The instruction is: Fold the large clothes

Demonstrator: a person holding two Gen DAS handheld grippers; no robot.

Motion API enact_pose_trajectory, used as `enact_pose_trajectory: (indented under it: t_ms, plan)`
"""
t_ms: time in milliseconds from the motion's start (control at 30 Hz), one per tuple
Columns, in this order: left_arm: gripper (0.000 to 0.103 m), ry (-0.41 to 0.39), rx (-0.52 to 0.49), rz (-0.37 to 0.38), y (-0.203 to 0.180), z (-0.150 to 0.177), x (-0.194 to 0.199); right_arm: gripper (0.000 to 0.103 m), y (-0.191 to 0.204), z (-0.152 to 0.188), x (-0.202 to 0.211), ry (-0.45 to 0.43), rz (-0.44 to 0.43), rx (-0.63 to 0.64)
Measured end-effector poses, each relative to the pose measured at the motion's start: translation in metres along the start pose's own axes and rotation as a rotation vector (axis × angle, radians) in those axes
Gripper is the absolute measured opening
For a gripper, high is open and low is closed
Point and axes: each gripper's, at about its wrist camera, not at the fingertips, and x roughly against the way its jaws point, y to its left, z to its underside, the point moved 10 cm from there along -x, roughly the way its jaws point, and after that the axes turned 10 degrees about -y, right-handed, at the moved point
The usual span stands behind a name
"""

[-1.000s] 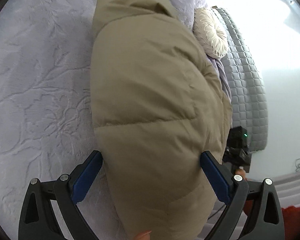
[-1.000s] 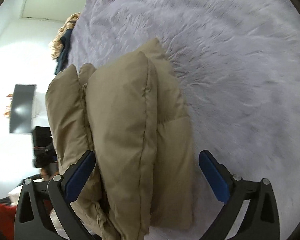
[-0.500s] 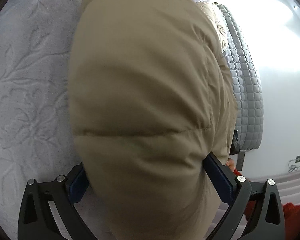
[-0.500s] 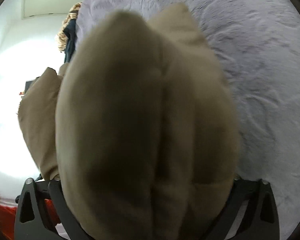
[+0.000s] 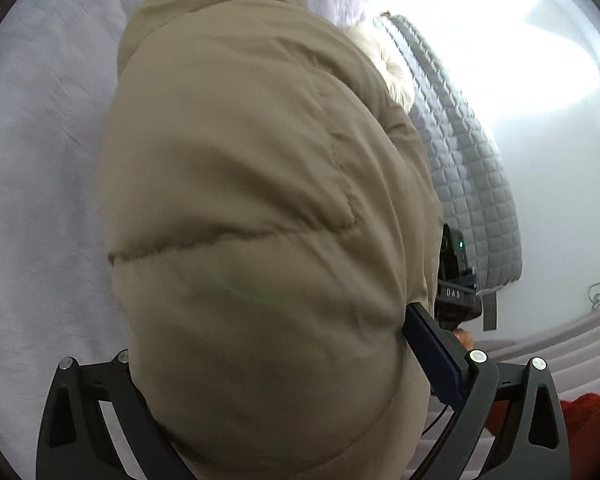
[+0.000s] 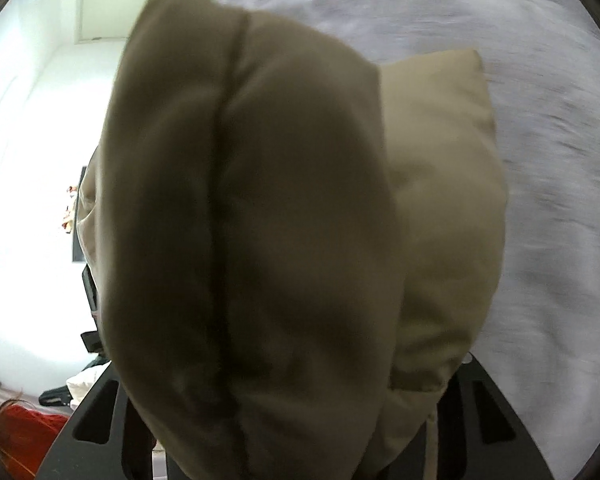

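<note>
Since the tan puffer jacket is looking light, squishy and kinda slippery, both the left gripper and right gripper, whose jaws have just been closing, are clamping deep into its bunched end, above the lavender bedspread, quilted headboard sitting beyond the jacket.

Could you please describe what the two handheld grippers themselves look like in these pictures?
The left gripper has black plastic fingers with triangular cut-outs, silver round screws at the joints and a dark blue pad on the visible finger. Of the right gripper only black finger frames with similar cut-outs show; its pads are hidden. A thin black cable runs beside the left one.
</note>
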Motion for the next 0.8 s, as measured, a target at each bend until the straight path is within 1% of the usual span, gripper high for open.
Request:
enact_pose_trajectory:
  t_ms: [100, 167, 267, 367, 433, 500, 567, 600, 633, 700, 767, 800]
  plan:
    - [0.1, -0.038, -0.017, -0.034, 0.015, -0.021, 0.037, 0.048, 0.031, 0.001, -0.028, 0.018, -0.015, 0.044]
    - [0.1, -0.059, -0.015, -0.067, 0.031, -0.032, 0.061, 0.048, 0.056, 0.002, -0.06, 0.032, -0.032, 0.07]
    - [0.1, -0.094, 0.005, -0.115, 0.063, -0.045, 0.099, 0.048, 0.084, 0.007, -0.111, 0.054, -0.053, 0.083]
    - [0.1, -0.117, 0.032, -0.158, 0.097, -0.052, 0.128, 0.048, 0.099, 0.016, -0.155, 0.082, -0.06, 0.084]
    - [0.1, -0.118, 0.056, -0.182, 0.121, -0.052, 0.137, 0.048, 0.1, 0.021, -0.184, 0.106, -0.035, 0.078]
    - [0.1, -0.105, 0.098, -0.203, 0.149, -0.049, 0.138, 0.05, 0.091, 0.026, -0.206, 0.119, 0.031, 0.07]
    - [0.1, -0.098, 0.143, -0.21, 0.173, -0.039, 0.136, 0.051, 0.083, 0.027, -0.207, 0.105, 0.082, 0.051]
    - [0.1, -0.103, 0.15, -0.21, 0.178, -0.037, 0.135, 0.052, 0.083, 0.028, -0.206, 0.1, 0.088, 0.045]
    - [0.1, -0.11, 0.154, -0.212, 0.18, -0.035, 0.135, 0.054, 0.082, 0.027, -0.199, 0.085, 0.113, 0.043]
    - [0.1, -0.128, 0.141, -0.234, 0.18, -0.032, 0.138, 0.055, 0.083, 0.027, -0.181, 0.057, 0.166, 0.058]
    - [0.1, -0.146, 0.104, -0.303, 0.176, -0.028, 0.147, 0.055, 0.085, 0.025, -0.156, 0.012, 0.217, 0.081]
    - [0.1, -0.163, 0.082, -0.34, 0.175, -0.03, 0.156, 0.055, 0.087, 0.019, -0.147, -0.009, 0.236, 0.091]
